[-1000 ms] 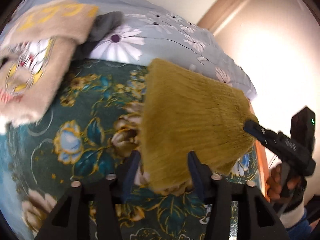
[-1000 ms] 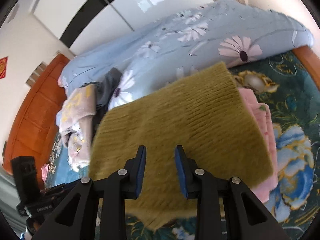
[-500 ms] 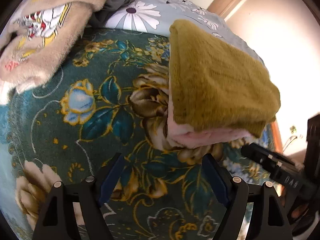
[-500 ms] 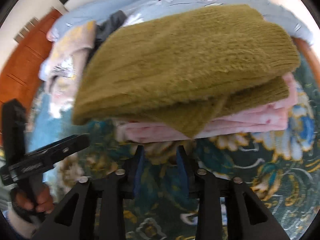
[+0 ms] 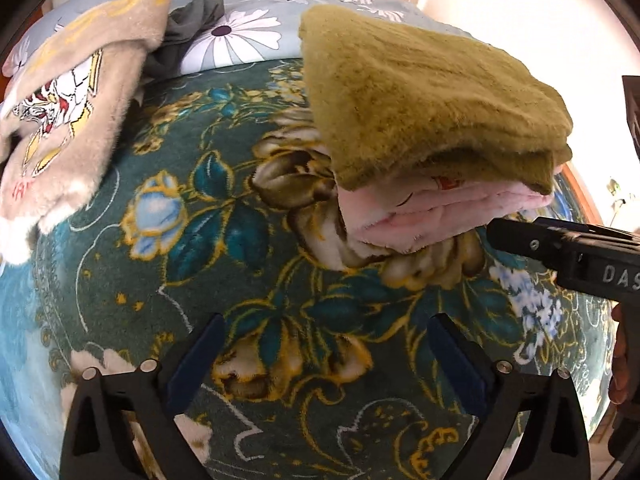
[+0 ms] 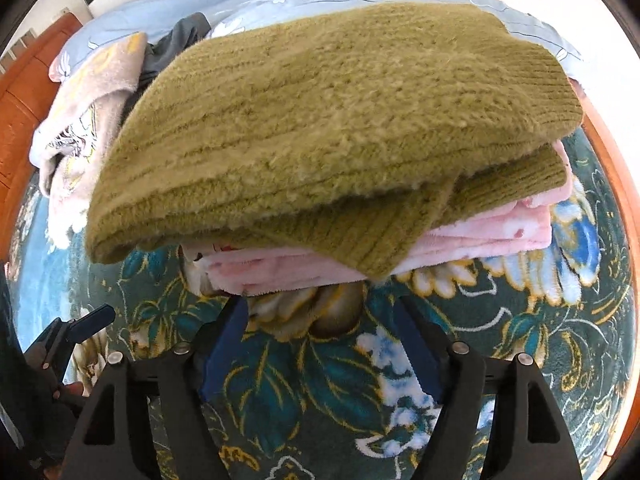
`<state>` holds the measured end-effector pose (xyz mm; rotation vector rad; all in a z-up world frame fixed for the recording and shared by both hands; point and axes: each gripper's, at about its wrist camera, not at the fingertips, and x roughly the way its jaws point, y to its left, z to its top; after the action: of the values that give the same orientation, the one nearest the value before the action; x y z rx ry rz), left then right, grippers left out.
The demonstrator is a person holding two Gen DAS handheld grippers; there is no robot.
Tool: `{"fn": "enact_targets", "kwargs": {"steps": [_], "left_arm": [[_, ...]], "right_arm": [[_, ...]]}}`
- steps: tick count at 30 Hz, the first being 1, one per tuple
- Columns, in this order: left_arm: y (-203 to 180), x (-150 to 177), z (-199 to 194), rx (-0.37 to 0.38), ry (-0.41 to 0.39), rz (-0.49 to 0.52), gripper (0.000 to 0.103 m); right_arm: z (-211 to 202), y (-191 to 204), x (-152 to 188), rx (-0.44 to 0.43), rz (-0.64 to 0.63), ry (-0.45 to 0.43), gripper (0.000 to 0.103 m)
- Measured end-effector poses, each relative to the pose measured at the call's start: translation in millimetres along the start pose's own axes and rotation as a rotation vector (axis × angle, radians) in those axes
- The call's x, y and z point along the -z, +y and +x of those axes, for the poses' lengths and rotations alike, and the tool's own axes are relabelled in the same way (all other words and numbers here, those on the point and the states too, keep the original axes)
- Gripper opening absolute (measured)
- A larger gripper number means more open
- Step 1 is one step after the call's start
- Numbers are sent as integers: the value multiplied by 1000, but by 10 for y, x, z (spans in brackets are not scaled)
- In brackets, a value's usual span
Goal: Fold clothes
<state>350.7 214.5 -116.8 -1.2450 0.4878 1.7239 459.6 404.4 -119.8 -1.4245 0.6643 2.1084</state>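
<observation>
The left gripper (image 5: 324,356) and right gripper (image 6: 320,344) are both opening, nothing between their jaws. Just ahead, the folded green sweater (image 6: 320,120) lies atop the pink garment (image 6: 480,232); the beige garment (image 5: 72,92), probably unfolded, lies nearer the left.

A folded sweater (image 6: 320,120) is laid on top of a folded fleece garment (image 6: 480,236), and the stack is set on the blanket (image 5: 240,280) that covers the bed. Toward the bed's left edge, a heap of unfolded clothes (image 5: 68,100) is piled partly on the blanket and partly against the quilt (image 5: 240,28), which is bunched along the far edge behind both piles.
</observation>
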Motion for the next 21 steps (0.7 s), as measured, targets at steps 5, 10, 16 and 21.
{"fn": "enact_targets", "kwargs": {"steps": [5,10,16,21], "left_arm": [[90,-12,-47,33,-31,-14,103],[148,-41,-51,53,-42,-16,103],[175,-74,-83,81,-63,-15,103],[193,-117,-89,74,-70,-25,103]], "right_arm": [[33,109,29,51,-8,12,93],[31,164,1,97,-12,12,94],[63,219,-17,145,-21,19,97],[66,239,-20,198,-22,9,97]]}}
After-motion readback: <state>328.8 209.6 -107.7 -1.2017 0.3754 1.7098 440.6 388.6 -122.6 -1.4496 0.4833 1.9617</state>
